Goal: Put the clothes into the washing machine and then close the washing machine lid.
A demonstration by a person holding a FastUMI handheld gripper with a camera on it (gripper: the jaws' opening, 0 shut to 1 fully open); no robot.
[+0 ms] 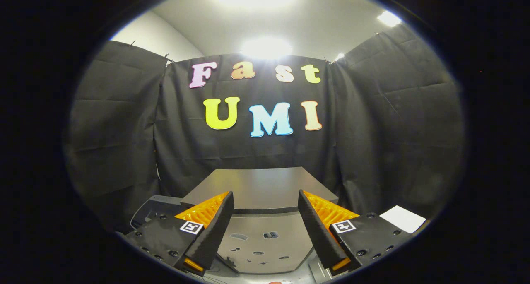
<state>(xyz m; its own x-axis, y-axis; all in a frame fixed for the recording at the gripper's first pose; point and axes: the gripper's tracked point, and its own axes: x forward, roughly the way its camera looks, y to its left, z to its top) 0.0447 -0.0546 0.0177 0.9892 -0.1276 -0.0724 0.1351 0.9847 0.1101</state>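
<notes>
The gripper [265, 205] hovered with its fingers [215, 230] spread wide and holding nothing, just above the washing machine [261, 188], whose grey lid [265, 238] lay closed between and beyond them, before the booth's black cloth wall [124, 131].

One washing machine [260, 188], one white sheet [402, 218], two spread jaws, nothing between.

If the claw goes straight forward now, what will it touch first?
Probably the raised grey lid of the washing machine, which stands just ahead of the open claw with nothing between the fingers. Depth is hard to judge; the black cloth wall lies beyond.
</notes>
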